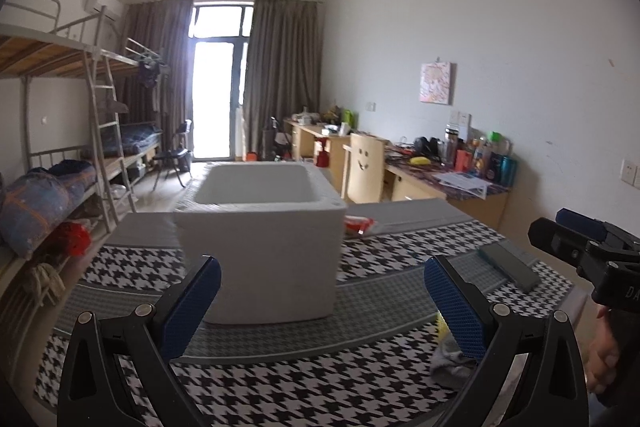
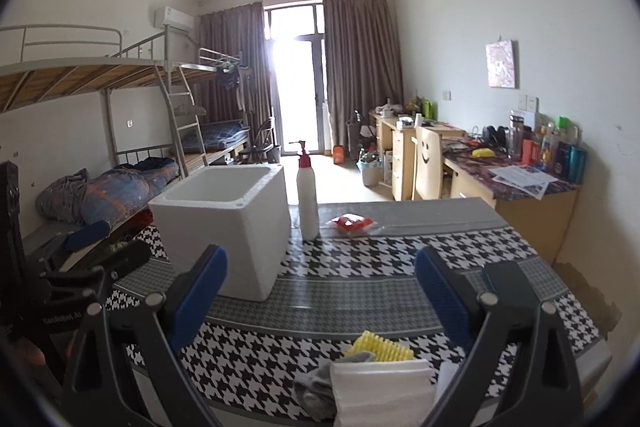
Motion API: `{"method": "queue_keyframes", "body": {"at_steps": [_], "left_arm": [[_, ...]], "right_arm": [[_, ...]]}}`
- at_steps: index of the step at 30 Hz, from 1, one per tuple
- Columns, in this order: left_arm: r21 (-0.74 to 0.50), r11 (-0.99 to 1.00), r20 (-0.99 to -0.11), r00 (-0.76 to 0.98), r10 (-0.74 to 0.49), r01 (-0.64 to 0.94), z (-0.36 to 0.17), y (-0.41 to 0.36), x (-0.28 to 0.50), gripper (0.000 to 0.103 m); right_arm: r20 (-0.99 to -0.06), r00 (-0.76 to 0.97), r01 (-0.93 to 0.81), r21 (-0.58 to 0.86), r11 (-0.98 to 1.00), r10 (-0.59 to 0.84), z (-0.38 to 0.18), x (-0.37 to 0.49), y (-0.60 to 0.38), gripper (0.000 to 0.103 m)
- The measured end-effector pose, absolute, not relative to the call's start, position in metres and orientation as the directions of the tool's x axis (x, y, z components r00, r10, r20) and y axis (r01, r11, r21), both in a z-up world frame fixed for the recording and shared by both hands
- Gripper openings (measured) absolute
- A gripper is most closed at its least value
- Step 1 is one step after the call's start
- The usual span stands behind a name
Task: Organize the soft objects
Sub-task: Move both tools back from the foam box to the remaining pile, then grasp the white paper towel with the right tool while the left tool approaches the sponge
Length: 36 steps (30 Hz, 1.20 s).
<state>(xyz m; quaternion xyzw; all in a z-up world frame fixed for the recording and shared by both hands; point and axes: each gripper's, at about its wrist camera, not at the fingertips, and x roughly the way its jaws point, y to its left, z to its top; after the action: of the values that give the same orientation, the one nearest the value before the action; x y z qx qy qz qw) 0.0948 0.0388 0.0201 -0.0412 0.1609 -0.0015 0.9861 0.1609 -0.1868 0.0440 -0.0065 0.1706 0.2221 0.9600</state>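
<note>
A white foam box (image 1: 264, 243) stands open on the houndstooth table (image 1: 280, 387); it also shows in the right wrist view (image 2: 224, 227). My left gripper (image 1: 320, 301) is open and empty, just in front of the box. My right gripper (image 2: 320, 295) is open and empty above a grey sock (image 2: 316, 393), a yellow ribbed sponge (image 2: 378, 347) and a folded white cloth (image 2: 384, 393) at the table's near edge. The sock (image 1: 450, 365) and a sliver of the sponge (image 1: 441, 327) show behind my left gripper's right finger.
A white pump bottle (image 2: 307, 199) stands right of the box. A red and white packet (image 2: 352, 223) lies behind it. A dark phone (image 1: 510, 265) lies at the table's right. Bunk beds stand left, desks right.
</note>
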Motion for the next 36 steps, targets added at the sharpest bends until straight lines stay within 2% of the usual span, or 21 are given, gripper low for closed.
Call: {"method": "queue_keyframes", "body": {"at_steps": [21,36], "left_arm": [[-0.082,0.986,-0.378,0.911,-0.165,0.144,0.007,-0.004,0.104,0.102],[-0.075,0.964,-0.425,0.866,-0.261,0.254,-0.007,-0.041,0.106,0.102]], "right_arm": [[-0.356,0.884,-0.299,0.071,0.952,0.304,0.033,0.153,-0.236,0.097],[-0.418,0.879,-0.216,0.079,0.973,0.229,0.012,0.15,-0.265,0.097]]}}
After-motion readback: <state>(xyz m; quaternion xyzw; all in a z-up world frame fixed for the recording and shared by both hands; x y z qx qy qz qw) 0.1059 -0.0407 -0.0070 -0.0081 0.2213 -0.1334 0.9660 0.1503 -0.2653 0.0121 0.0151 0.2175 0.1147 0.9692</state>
